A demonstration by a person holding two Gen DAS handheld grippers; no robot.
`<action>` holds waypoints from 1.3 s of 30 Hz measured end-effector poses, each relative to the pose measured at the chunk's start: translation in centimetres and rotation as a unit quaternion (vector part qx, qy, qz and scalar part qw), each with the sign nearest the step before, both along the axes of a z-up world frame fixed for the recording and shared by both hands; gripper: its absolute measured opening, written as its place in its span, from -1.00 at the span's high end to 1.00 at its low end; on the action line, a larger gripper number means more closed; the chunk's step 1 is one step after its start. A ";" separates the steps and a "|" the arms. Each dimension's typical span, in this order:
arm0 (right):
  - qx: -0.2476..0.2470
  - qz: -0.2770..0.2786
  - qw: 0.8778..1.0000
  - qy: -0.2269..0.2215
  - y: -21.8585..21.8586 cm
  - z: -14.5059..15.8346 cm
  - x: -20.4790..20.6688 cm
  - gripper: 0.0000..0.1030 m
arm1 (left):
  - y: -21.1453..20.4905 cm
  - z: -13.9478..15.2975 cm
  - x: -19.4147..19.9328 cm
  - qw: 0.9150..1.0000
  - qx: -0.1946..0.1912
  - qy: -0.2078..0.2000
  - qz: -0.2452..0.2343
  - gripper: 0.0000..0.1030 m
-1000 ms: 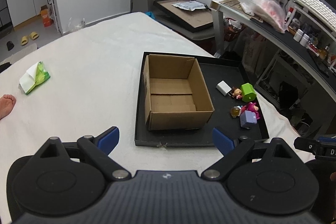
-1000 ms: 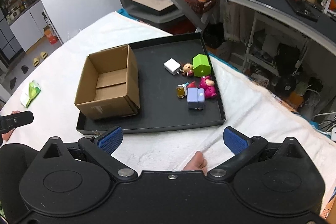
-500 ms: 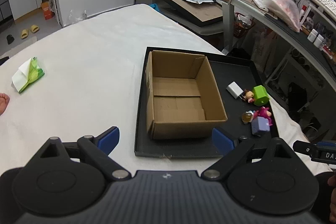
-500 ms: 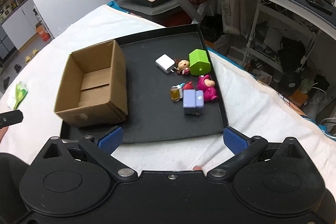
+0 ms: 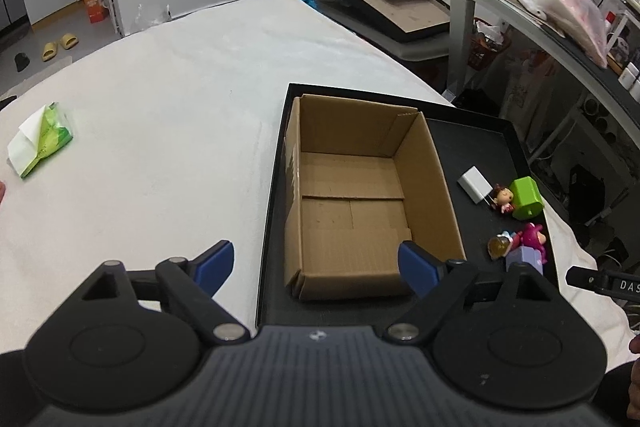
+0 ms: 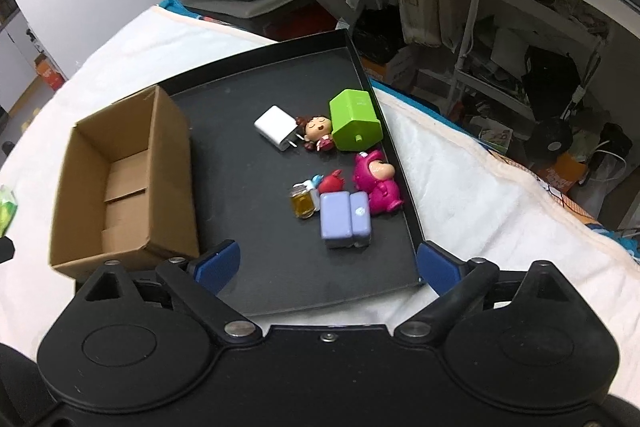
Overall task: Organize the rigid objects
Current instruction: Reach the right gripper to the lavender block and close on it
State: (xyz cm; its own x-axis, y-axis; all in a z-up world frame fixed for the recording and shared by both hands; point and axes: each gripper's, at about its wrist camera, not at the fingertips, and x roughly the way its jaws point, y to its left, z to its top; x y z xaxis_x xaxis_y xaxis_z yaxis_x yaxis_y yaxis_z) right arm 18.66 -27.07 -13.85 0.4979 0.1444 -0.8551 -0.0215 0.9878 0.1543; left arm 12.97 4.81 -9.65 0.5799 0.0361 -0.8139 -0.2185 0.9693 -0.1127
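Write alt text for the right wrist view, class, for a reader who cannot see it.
Open right tongs hover over a black tray holding an empty cardboard box and a cluster of small toys, including a green block and a pink figure.

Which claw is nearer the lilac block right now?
Right. The right claw sits open just short of the lilac block. The left claw, also open, faces the cardboard box, with the block off to its right.

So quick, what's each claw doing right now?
Left claw: open, holding nothing.
Right claw: open, holding nothing.
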 end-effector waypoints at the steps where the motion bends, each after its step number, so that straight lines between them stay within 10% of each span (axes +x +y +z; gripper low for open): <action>1: -0.003 0.000 1.000 0.003 0.1 -0.3 0.4 -0.84 | 0.1 -0.3 0.4 1.000 -0.001 0.002 0.001 -0.67; 14: -0.038 0.001 0.997 0.061 1.4 -5.7 5.1 -0.80 | 2.1 -5.8 4.9 0.997 -0.011 0.067 0.025 0.05; 20: -0.074 -0.001 0.994 0.074 2.0 -7.7 6.8 -0.73 | 3.1 -7.4 6.2 0.996 -0.030 0.074 0.031 0.83; 27: -0.070 0.002 0.994 0.089 1.9 -9.2 7.6 0.12 | 3.3 -7.5 6.7 0.997 -0.034 0.054 0.037 0.82; 39: -0.064 0.011 0.996 0.063 3.5 -7.0 6.0 0.15 | 4.2 -7.6 5.6 0.997 -0.057 0.019 0.051 0.80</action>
State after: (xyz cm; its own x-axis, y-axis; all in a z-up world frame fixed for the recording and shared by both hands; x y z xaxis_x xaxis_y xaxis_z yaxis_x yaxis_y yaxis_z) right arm 24.71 -23.55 -20.85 0.3839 0.0403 -0.9225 -0.0309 0.9990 0.0308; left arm 18.54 9.02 -17.27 0.5472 -0.0002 -0.8370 -0.3207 0.9236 -0.2099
